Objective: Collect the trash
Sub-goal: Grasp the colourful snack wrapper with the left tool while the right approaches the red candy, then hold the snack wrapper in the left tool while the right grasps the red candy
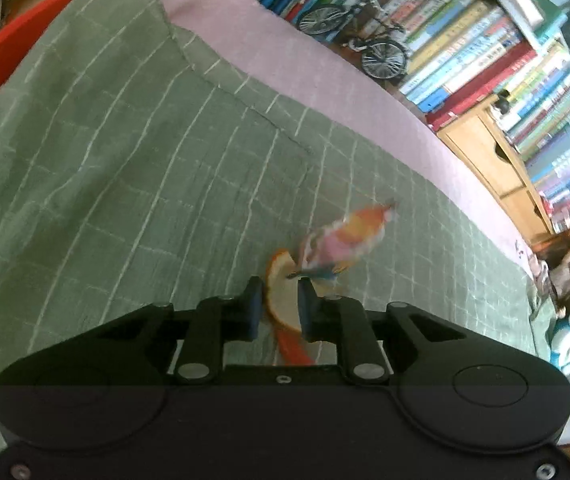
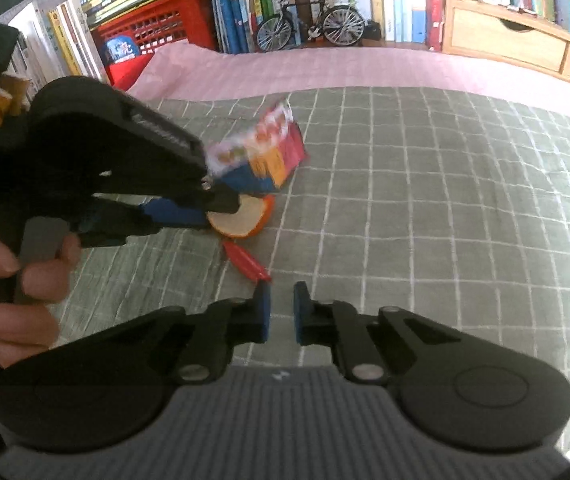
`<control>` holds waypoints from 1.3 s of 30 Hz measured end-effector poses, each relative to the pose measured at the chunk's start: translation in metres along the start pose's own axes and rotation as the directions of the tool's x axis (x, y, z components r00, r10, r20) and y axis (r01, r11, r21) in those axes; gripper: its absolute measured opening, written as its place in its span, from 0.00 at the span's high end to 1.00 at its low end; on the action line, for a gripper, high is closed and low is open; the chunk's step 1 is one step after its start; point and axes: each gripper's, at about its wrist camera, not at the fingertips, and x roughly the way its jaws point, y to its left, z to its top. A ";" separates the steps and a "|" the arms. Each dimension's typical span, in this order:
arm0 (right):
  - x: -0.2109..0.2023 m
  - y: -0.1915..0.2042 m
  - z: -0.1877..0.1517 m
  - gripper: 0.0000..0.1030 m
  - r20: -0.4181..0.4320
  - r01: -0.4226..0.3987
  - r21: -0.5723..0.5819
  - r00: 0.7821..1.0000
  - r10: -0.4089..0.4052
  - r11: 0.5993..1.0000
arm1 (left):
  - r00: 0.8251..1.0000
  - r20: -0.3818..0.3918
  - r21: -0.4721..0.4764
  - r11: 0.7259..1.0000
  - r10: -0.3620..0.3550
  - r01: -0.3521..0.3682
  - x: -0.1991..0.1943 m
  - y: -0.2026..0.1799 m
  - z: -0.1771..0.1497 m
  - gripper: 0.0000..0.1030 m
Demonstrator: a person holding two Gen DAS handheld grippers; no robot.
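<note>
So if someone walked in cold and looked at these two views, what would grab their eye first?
Probably the bright litter on the green checked bedspread: a crinkled multicoloured snack wrapper, a curved orange peel and a small red scrap, clustered together. The left gripper straddles the peel, while the right gripper hovers just short of the scrap. Behind, a model bicycle stands before packed bookshelves.

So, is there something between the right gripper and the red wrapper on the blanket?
Nothing visible stands between them. The right gripper is open, and the red wrapper lies on the green checked blanket just ahead of its left fingertip. The left gripper works farther on, at the orange peel, to the side of that path.
</note>
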 end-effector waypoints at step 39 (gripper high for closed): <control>-0.009 0.001 -0.012 0.74 0.041 0.030 0.022 0.999 -0.031 0.999 | 0.985 -0.050 -0.096 0.983 -0.163 0.158 -0.003 0.023 0.013 0.75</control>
